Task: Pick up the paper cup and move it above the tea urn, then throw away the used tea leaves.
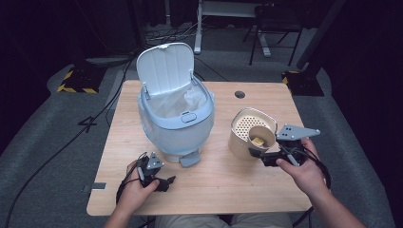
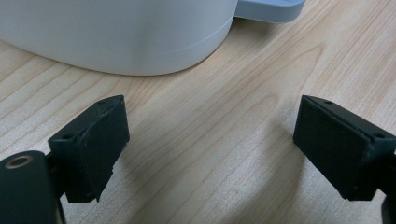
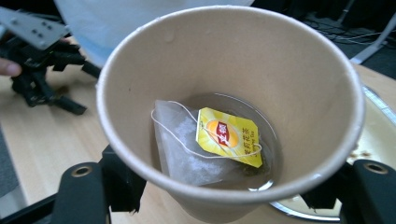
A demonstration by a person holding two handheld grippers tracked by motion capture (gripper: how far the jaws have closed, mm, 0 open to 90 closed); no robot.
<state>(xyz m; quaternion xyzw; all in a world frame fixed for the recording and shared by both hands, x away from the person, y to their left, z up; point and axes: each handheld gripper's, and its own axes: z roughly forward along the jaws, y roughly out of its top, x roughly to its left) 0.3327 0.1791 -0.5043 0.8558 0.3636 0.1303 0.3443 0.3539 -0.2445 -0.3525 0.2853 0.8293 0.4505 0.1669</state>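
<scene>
- Jaws of the right gripper (image 3: 224, 196) are clamped on the sides of one paper cup (image 3: 299, 93), seen at the lower centre of the right gripper view.
- One tea bag (image 3: 182, 149) with one yellow tag (image 3: 229, 135) is shown inside the cup in a little liquid; from the high view, just the yellow spot can be made out.
- Jaws of the left gripper (image 2: 210, 154) are held wide apart over bare wood.
- One lidded bin (image 1: 176, 114), lid raised, is placed at the centre-left of the table (image 1: 228, 185); one perforated beige container (image 1: 247, 126) is seen right of centre, behind the cup.
</scene>
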